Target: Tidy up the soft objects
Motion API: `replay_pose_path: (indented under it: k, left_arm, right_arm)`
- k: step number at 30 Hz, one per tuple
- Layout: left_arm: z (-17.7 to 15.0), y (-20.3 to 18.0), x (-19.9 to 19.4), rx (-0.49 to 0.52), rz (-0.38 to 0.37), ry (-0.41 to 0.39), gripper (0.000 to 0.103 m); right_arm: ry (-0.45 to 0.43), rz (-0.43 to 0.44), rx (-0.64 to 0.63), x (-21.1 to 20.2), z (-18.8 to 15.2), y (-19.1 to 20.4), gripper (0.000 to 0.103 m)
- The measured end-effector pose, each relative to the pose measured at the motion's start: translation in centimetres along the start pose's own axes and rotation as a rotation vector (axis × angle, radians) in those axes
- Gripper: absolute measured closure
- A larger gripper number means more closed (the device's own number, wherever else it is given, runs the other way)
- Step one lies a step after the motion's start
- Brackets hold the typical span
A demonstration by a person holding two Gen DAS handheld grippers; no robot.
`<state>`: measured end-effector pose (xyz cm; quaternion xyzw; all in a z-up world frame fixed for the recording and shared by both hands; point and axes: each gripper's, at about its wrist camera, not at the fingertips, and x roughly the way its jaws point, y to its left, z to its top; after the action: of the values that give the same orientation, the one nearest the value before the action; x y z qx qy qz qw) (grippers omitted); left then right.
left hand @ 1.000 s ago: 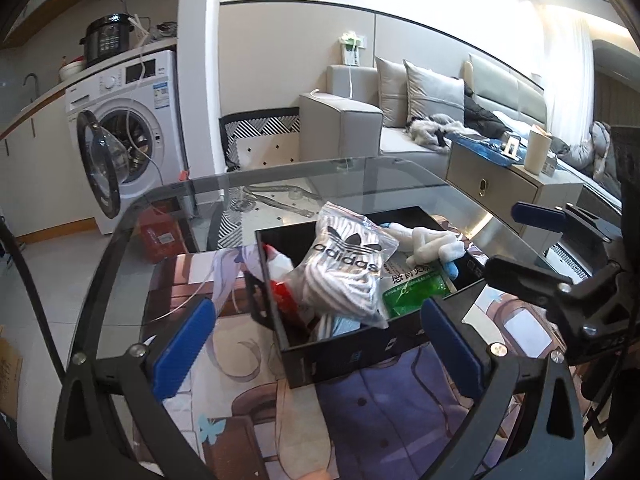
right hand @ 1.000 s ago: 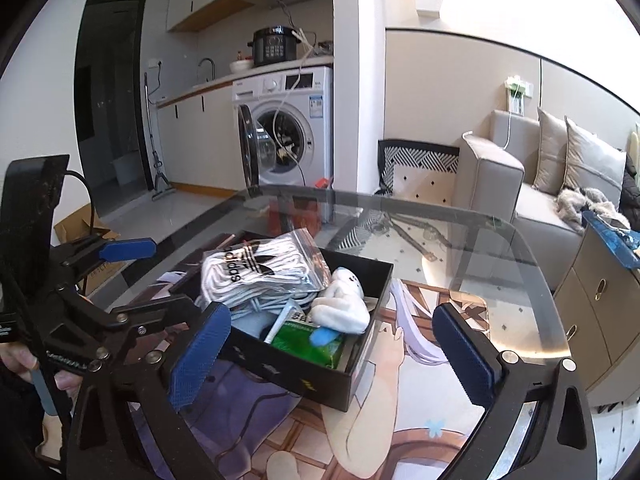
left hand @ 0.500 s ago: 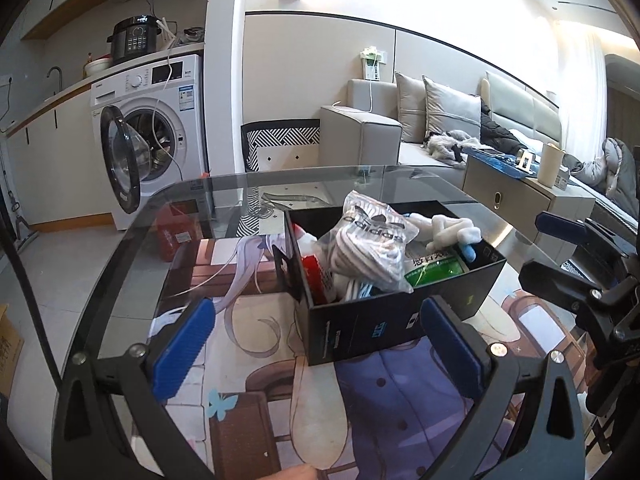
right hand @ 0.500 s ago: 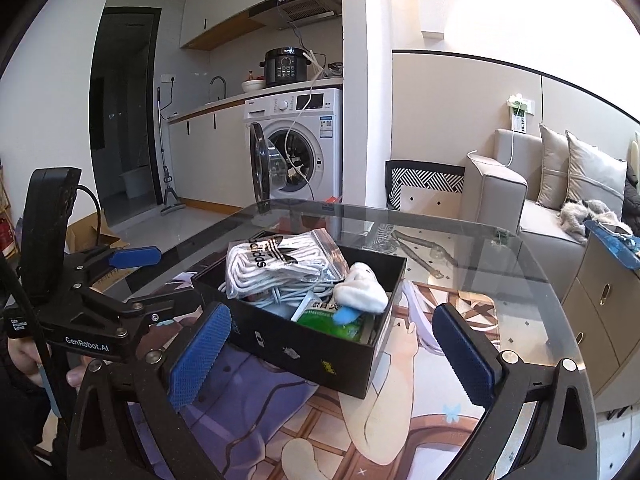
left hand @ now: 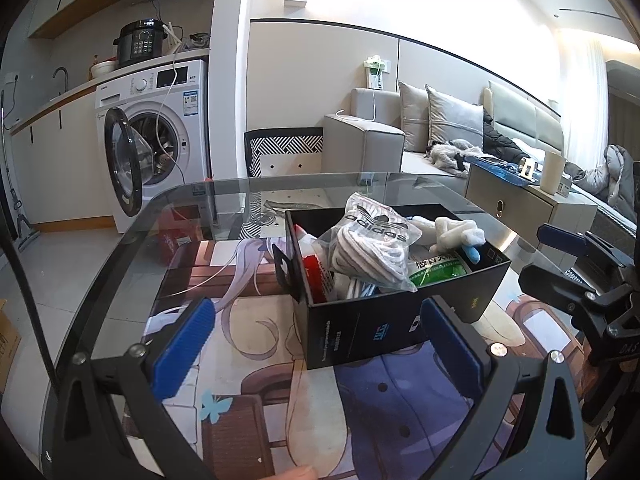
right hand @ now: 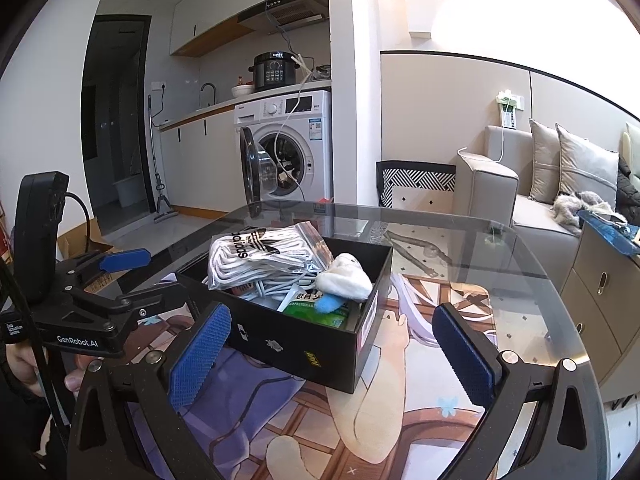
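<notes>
Black box (left hand: 384, 320) brimful, clear adidas bag (left hand: 376, 244) on top, white plush (left hand: 452, 232) beside it

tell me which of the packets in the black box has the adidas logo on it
The clear bag of white socks, piled highest in the black box. The green packet lying lower beside it carries only printed text.

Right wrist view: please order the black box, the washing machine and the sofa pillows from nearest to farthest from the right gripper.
From the right gripper:
1. Black box, just ahead on the glass table.
2. Washing machine, past the table's far edge, centre-left.
3. Sofa pillows, far right. The washer and the pillows are too close to call.
</notes>
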<state>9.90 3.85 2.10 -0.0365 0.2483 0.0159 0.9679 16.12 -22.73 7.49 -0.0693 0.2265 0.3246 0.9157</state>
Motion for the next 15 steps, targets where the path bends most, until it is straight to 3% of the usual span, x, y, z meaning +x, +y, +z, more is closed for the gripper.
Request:
replay_pose_path:
  k: [15]
  left_arm:
    - [0.07, -0.12, 0.26, -0.005, 0.028, 0.0, 0.0]
  right_arm:
    - [-0.051, -0.013, -0.009, -0.93, -0.21, 0.15, 0.0]
